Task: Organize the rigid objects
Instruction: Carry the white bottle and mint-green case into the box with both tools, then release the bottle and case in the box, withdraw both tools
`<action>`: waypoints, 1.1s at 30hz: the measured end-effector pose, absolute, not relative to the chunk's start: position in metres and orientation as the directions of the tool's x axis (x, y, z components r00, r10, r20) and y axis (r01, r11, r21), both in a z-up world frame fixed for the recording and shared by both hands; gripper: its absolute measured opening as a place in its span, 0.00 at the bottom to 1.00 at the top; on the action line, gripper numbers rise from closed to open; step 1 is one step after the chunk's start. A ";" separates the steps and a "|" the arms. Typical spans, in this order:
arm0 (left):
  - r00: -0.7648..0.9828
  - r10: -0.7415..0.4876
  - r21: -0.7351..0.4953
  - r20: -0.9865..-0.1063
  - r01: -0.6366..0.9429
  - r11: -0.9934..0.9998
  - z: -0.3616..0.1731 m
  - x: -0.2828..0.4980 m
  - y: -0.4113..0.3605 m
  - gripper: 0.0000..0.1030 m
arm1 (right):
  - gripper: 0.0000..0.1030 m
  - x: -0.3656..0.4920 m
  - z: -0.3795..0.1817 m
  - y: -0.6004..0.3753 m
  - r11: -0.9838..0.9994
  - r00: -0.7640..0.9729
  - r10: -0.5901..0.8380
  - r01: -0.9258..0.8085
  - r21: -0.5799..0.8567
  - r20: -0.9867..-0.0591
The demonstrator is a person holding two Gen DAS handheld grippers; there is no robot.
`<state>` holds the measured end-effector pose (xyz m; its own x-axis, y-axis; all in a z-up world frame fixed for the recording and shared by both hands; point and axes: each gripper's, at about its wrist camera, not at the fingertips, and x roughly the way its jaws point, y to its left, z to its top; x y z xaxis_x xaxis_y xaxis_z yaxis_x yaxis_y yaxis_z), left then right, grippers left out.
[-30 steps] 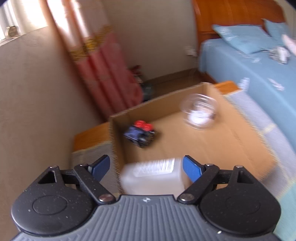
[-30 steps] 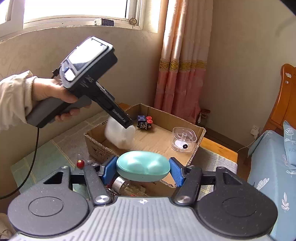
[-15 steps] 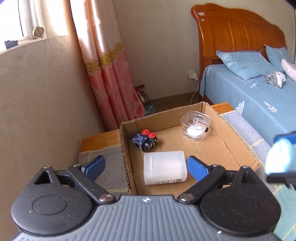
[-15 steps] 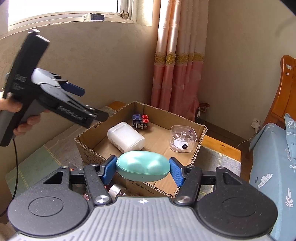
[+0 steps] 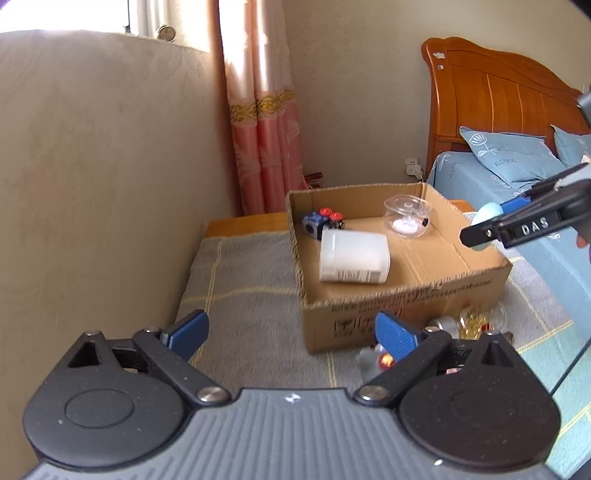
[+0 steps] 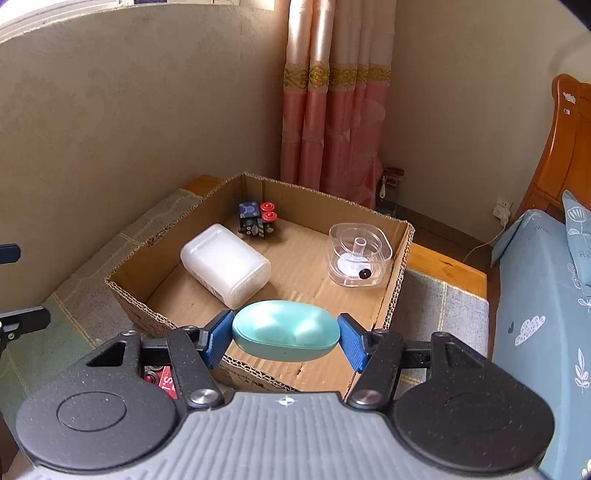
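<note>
I hold my right gripper [image 6: 283,338] clamped on the teal oval plastic case [image 6: 286,329], above the near edge of the open brown cardboard box [image 6: 400,254]. My left gripper [image 5: 291,332] stands apart and empty, its jaws having just been opening. Step: delivery. Next: advance over bare floor beside the white plastic bottle [image 6: 225,266], then release.

Beige textured wall [image 5: 110,166] at nine o'clock, pink curtain [image 6: 332,110] with gold band at twelve, bright window [image 5: 147,22] at eleven, orange wooden headboard [image 5: 491,96] at two, blue bedding [image 6: 535,295] at three, wall socket [image 5: 412,166] low beside the headboard
</note>
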<state>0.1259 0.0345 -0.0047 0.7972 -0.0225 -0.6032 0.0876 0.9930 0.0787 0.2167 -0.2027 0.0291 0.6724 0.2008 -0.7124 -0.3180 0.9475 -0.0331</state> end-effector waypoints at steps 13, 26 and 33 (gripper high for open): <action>0.789 -0.024 0.040 -0.613 0.062 0.997 -0.025 0.110 0.054 0.99 | 1.00 0.191 0.038 -0.195 0.969 0.738 0.107 -0.226 -0.094 -0.667; 0.784 -0.037 0.056 -0.620 0.091 0.994 -0.035 0.099 0.052 0.99 | 1.00 0.121 0.000 -0.148 0.974 0.709 0.038 -0.183 -0.133 -0.704; 0.778 -0.062 0.052 -0.625 0.120 0.991 -0.039 0.093 0.049 0.99 | 1.00 0.101 -0.037 -0.119 0.975 0.697 -0.022 -0.144 -0.171 -0.716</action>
